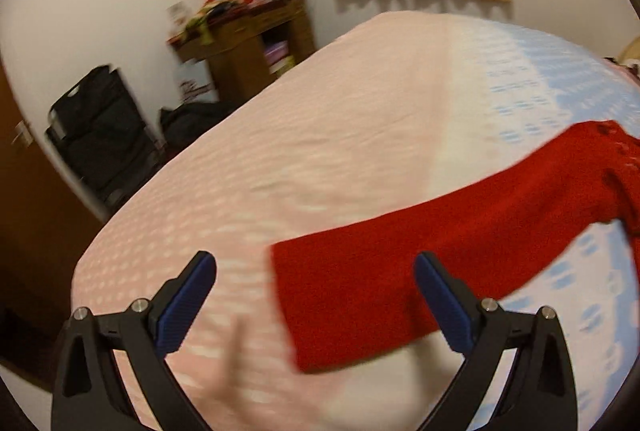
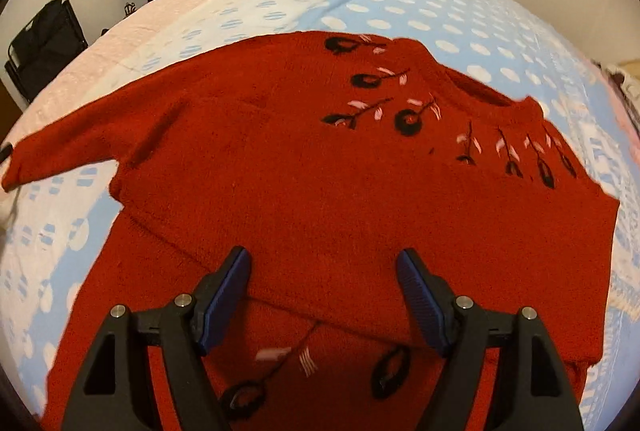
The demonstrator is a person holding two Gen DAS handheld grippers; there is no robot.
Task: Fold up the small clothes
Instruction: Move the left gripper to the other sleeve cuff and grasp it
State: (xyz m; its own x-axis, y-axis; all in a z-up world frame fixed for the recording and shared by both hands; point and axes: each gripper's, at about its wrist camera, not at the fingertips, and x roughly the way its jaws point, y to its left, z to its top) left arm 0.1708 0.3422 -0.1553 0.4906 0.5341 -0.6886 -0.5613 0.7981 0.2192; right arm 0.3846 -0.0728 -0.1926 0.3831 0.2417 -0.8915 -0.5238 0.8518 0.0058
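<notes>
Red knit sweater [image 2: 320,191], soft, limp, likely light and prone to sag: it lies flat on the dotted bedspread [image 2: 460,15] with its hem already folded up; both your left gripper [image 1: 316,295] and right gripper [image 2: 324,291] hang spread and empty. Take the outstretched sleeve [image 1: 400,271] by its cuff. Farther off, a black bag [image 1: 100,135] and wooden cabinet [image 1: 248,47] stand clear of the bed, blocking nothing.

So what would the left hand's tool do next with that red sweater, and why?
Probably bring the left gripper down onto the cuff of the outstretched sleeve and close on it. Its jaws stand open and empty, and the sleeve lies flat on the bedspread, not yet folded over the sweater.
</notes>
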